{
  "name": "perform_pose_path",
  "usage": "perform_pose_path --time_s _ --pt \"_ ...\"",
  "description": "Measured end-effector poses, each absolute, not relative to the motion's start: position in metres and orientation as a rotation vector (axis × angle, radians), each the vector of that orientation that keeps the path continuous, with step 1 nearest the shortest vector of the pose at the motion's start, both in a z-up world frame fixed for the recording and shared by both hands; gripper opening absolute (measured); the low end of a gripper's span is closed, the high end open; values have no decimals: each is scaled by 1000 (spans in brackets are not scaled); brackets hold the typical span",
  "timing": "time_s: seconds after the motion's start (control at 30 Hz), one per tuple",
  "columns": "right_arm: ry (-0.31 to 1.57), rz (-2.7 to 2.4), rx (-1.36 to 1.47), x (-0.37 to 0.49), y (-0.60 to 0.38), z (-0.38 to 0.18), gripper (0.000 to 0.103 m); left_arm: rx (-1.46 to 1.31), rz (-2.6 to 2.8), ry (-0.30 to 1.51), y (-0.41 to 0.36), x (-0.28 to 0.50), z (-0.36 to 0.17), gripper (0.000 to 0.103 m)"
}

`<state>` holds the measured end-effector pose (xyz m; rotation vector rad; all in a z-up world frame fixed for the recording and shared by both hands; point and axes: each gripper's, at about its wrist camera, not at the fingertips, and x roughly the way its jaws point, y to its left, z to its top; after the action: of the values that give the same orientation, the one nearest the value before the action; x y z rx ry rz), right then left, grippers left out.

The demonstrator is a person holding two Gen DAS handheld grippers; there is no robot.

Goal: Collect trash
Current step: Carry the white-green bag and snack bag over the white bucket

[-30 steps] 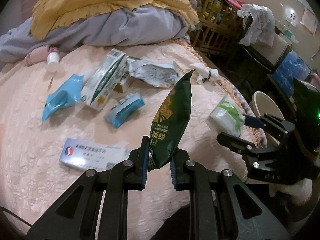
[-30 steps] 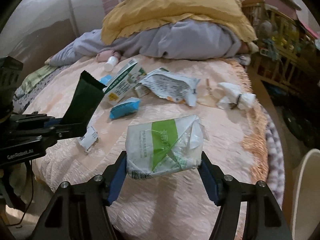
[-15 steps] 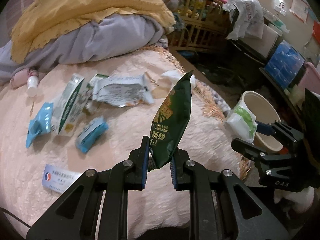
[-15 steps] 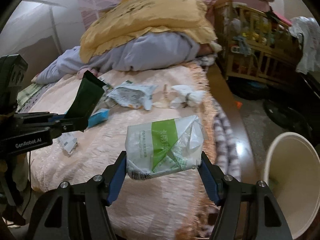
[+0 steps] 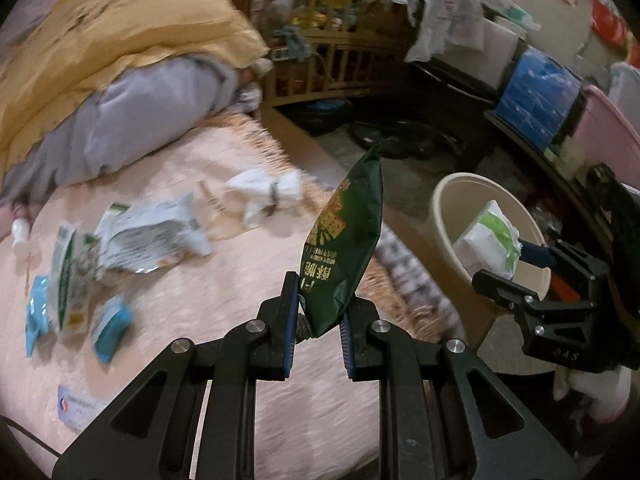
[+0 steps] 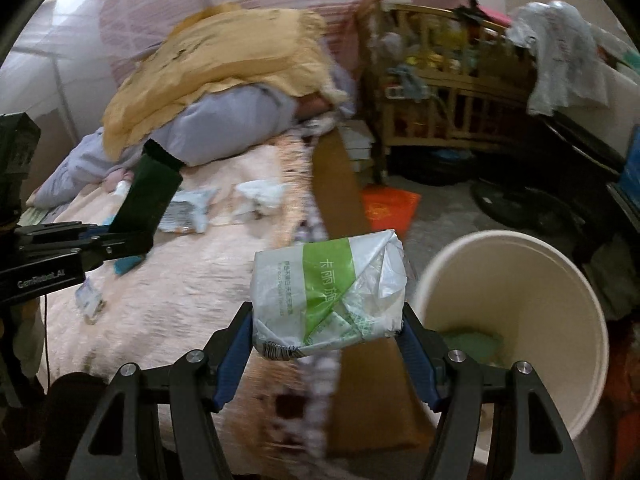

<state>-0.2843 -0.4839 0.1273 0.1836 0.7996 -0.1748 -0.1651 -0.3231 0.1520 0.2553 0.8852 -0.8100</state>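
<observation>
Trash in both tools: the left tool pinches a green snack bag upright above the bed, while the right tool, spread wide, clamps a white-and-green packet just left of the cream bin. More wrappers lie far left on the bed.

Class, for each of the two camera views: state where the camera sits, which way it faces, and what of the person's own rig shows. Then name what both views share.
Left wrist: behind the left gripper, facing across the bed toward the bin; its fingers pinch a green snack bag.
Right wrist: behind the right gripper, facing bed edge and bin; it holds a white-green packet.
Shared: bin, bed, both packets, each other's gripper.
</observation>
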Motion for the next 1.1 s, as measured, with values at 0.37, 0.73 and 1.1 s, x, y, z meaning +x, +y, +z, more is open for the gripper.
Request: perform_pose_path --time_s 0.37,0.73,1.1 --pt "797 -290 245 -324 -544 123 66 305 -917 893 -396 -195 149 16" --pt "807 -381 330 -349 -588 108 66 304 -995 939 -449 -205 141 16" --pt "815 -442 370 -357 -610 93 66 312 -1043 967 -495 -215 133 16"
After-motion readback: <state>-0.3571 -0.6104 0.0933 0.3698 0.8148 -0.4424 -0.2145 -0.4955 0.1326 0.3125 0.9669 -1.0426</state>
